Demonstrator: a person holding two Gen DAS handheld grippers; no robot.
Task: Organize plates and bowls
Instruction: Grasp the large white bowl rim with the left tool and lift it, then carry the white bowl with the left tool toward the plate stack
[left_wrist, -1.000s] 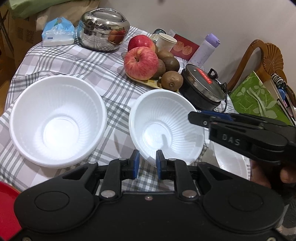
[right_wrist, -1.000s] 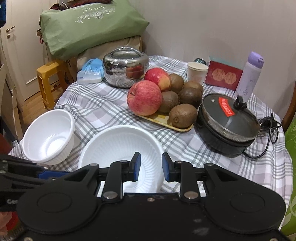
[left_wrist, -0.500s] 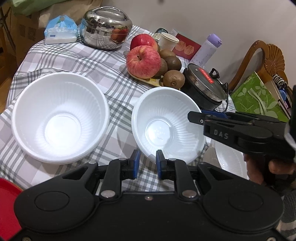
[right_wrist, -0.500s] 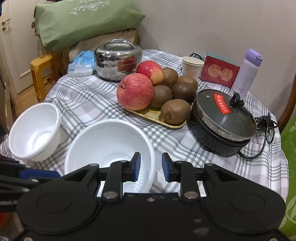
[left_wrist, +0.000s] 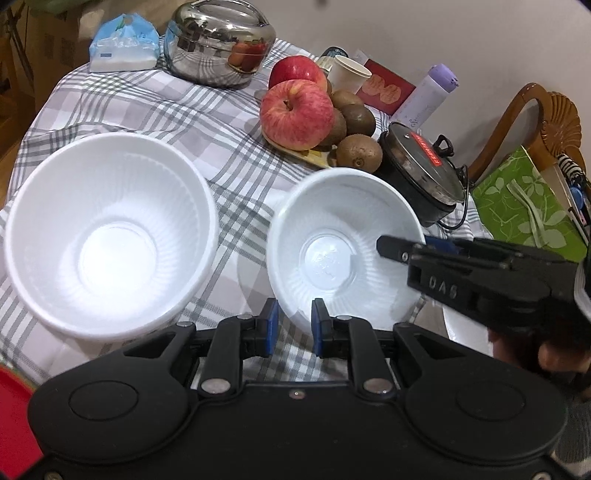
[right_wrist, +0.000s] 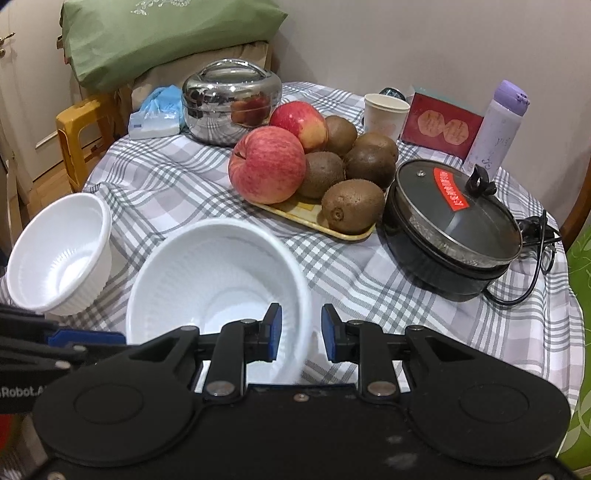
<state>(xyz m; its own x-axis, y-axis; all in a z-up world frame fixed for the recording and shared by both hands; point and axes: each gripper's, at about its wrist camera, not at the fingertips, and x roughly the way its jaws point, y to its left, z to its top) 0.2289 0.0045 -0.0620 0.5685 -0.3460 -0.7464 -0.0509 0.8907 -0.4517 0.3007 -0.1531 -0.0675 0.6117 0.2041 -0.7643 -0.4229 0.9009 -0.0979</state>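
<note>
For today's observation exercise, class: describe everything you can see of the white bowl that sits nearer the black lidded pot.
The smaller white bowl looks like thin plastic or foam, with a ribbed inner wall, a flat round base and a rolled rim. It is empty and upright, perhaps slightly tilted, on the checked tablecloth, right of the larger white bowl and apart from it. The right gripper straddles its near-right rim with a gap showing; contact cannot be told.

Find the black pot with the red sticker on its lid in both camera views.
Left wrist view: black pot right of centre, behind the smaller white bowl.
Right wrist view: black pot at right.
Shared landmark: the kiwi just left of it.
</note>
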